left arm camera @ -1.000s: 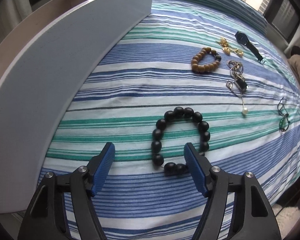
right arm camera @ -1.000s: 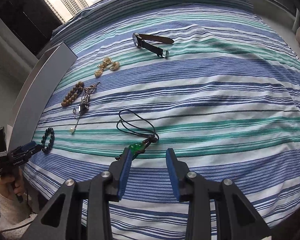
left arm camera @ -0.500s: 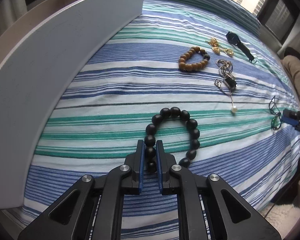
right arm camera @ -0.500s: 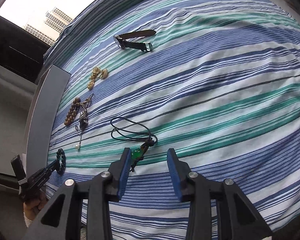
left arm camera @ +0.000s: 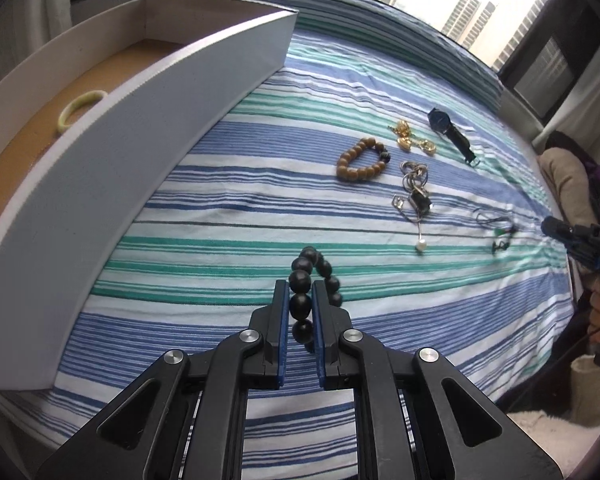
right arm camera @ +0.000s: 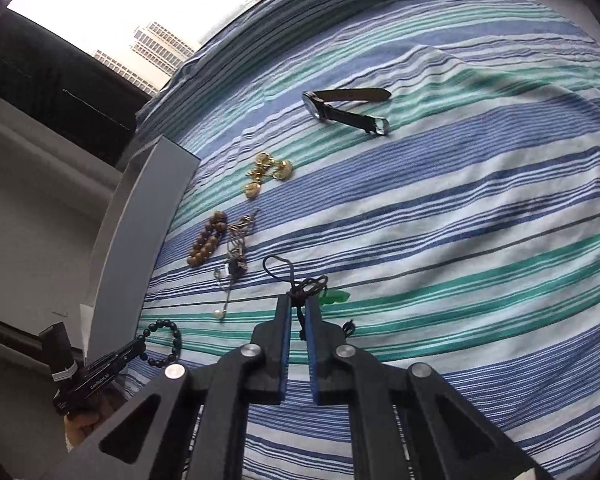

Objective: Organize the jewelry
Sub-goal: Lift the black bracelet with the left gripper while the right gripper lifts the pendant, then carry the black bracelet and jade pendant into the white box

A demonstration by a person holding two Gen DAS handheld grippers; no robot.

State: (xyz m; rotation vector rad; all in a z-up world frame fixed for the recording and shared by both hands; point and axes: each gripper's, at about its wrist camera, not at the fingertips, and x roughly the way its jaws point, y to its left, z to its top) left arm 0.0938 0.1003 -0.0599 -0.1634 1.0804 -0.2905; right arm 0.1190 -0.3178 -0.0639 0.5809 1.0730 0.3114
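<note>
**A:** So the black bead bracelet (left arm camera: 314,276) is pinched between the pads of the left gripper (left arm camera: 300,300), one bead squeezed dead center, the rest of the loop sticking out past the tips and sagging toward the striped bedsheet (left arm camera: 228,216). Looks lifted off the fabric, though that's hard to be sure of. Best handled how?

**B:** The clamp should be kept firm, since round beads can get squirted out of flat pads. It'd be carried level and slow so the loose loop isn't swung around. Judging by the jade bangle (left arm camera: 78,109) already lying in the open drawer (left arm camera: 148,128), that's probably where it's meant to be dropped.

**A:** And the other side?

**B:** The right gripper (right arm camera: 298,306) is closed on the black cord of the green pendant necklace (right arm camera: 334,297), with the pendant itself lying just beside the tips. The cord is thin, so a slip should be expected if it's yanked.

**A:** Room to move?

**B:** The drawer's tall white front wall has to be cleared first, so the bracelet should be raised before being taken left. The stretch of sheet between bracelet and drawer is bare. The brown bead bracelet (left arm camera: 362,160), silver chain with pearl (left arm camera: 414,204), gold earrings (left arm camera: 410,140) and wristwatch (left arm camera: 450,134) are all well off to the right, so nothing gets snagged going leftward. The near bed edge sits right under the gripper, so a drop there could be lost to the floor.
</note>
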